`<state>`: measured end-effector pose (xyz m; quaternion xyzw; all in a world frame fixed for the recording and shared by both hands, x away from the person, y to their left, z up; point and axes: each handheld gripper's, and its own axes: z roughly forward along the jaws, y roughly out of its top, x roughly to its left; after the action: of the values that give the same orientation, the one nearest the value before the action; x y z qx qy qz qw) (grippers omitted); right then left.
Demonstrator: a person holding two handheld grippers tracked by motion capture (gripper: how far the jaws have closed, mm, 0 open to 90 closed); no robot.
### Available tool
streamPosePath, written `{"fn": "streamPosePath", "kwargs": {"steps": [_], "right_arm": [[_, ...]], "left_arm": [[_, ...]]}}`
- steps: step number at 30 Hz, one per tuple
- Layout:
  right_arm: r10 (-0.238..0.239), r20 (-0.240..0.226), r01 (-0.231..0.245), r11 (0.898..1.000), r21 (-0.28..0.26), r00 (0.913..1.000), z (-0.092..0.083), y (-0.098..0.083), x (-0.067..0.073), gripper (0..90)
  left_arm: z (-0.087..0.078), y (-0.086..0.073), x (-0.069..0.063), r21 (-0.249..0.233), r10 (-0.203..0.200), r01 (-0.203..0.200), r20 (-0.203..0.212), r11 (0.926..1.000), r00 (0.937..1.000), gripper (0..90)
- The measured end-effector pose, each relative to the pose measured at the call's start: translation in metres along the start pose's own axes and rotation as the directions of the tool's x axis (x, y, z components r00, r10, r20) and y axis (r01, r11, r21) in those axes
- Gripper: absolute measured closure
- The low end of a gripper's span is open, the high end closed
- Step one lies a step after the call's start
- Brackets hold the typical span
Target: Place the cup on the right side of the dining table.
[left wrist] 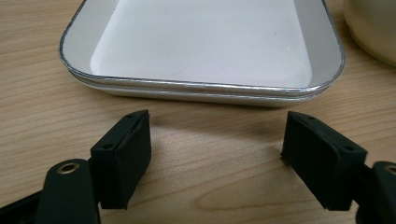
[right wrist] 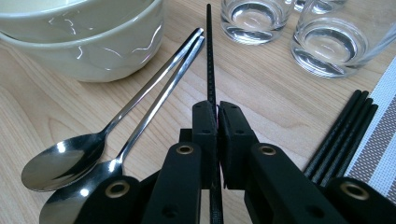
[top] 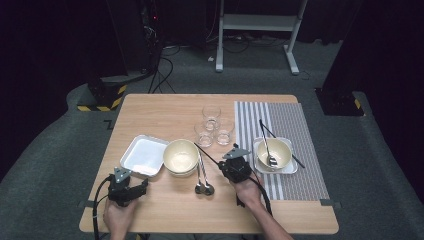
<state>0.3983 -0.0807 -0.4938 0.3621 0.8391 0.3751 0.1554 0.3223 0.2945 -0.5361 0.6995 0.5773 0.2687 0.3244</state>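
Note:
My right gripper (right wrist: 217, 114) is shut on a thin black chopstick (right wrist: 209, 56), which runs forward over the wood between the spoons and the glasses. From above, this gripper (top: 223, 164) sits right of the stacked cream bowls (top: 180, 156), and the chopstick (top: 207, 154) slants up and left from it. My left gripper (left wrist: 217, 135) stands open just above the tabletop, nothing between its pads, facing the near rim of the white square tray (left wrist: 205, 88). In the high view this gripper (top: 128, 181) is at the front left, just short of the tray (top: 144, 155).
Two steel spoons (top: 202, 181) lie beside the bowls (right wrist: 84, 42). Three clear glasses (top: 212, 127) stand mid-table. More black chopsticks (right wrist: 341, 135) lie by the striped placemat (top: 290, 120), which carries a cream bowl (top: 274, 152) with a spoon on a plate.

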Motion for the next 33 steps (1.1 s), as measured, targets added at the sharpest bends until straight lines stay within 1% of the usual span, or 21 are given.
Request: {"fn": "streamPosePath", "kwargs": {"steps": [3,4,7,9,11,12,14,18,22,24,26,33], "right_arm": [[0.008,-0.005,-0.008,1.000,-0.002,1.0000,0.000,0.001,0.000,86.1],[0.000,-0.002,0.000,1.000,-0.004,1.0000,-0.002,0.002,0.001,86.1],[-0.003,-0.004,0.002,1.000,-0.011,1.0000,-0.004,0.003,0.002,86.1],[0.002,-0.012,-0.002,1.000,-0.011,0.9999,-0.002,0.002,0.000,86.1],[0.007,-0.015,-0.007,1.000,-0.005,0.9999,-0.001,0.001,0.001,86.1],[0.002,-0.014,-0.002,1.000,-0.004,0.9999,0.000,0.001,0.001,86.1],[-0.008,-0.013,0.008,1.000,-0.004,0.9999,-0.003,0.002,0.003,86.1],[-0.005,-0.011,0.004,1.000,-0.018,0.9999,-0.007,0.002,-0.001,86.1],[-0.004,-0.010,0.004,1.000,-0.017,0.9999,-0.009,0.001,-0.002,86.1],[-0.005,-0.010,0.005,1.000,-0.022,0.9999,-0.011,0.001,-0.002,86.1],[-0.008,-0.010,0.008,1.000,-0.022,0.9999,-0.012,0.001,-0.002,86.1],[-0.013,-0.013,0.012,1.000,-0.026,0.9998,-0.014,0.001,-0.002,86.1]], "left_arm": [[0.000,0.000,0.000,-0.001,-0.002,0.002,0.000,1.0000,1.0000,24.1],[0.000,0.000,0.001,-0.002,-0.004,0.004,0.003,1.0000,1.0000,24.1],[0.000,0.000,0.000,-0.001,-0.003,0.003,0.002,1.0000,1.0000,24.0],[0.000,0.000,0.000,0.001,0.005,-0.005,-0.002,1.0000,1.0000,24.0],[0.000,0.000,0.000,0.002,0.006,-0.006,-0.003,1.0000,1.0000,23.9],[0.000,0.000,0.000,0.000,0.000,0.000,0.001,1.0000,1.0000,23.9],[0.000,0.000,0.000,-0.001,-0.001,0.001,0.000,1.0000,1.0000,24.1],[0.000,0.000,0.000,0.000,0.004,-0.004,-0.003,1.0000,1.0000,24.1],[0.000,0.000,0.000,0.000,0.001,-0.001,-0.001,1.0000,1.0000,24.1],[0.000,0.000,0.000,0.001,0.005,-0.005,-0.004,1.0000,1.0000,24.1],[0.000,0.000,0.000,-0.001,-0.001,0.001,-0.001,1.0000,1.0000,24.1],[0.000,0.000,0.000,-0.001,-0.001,0.001,0.000,1.0000,1.0000,24.1]]}}
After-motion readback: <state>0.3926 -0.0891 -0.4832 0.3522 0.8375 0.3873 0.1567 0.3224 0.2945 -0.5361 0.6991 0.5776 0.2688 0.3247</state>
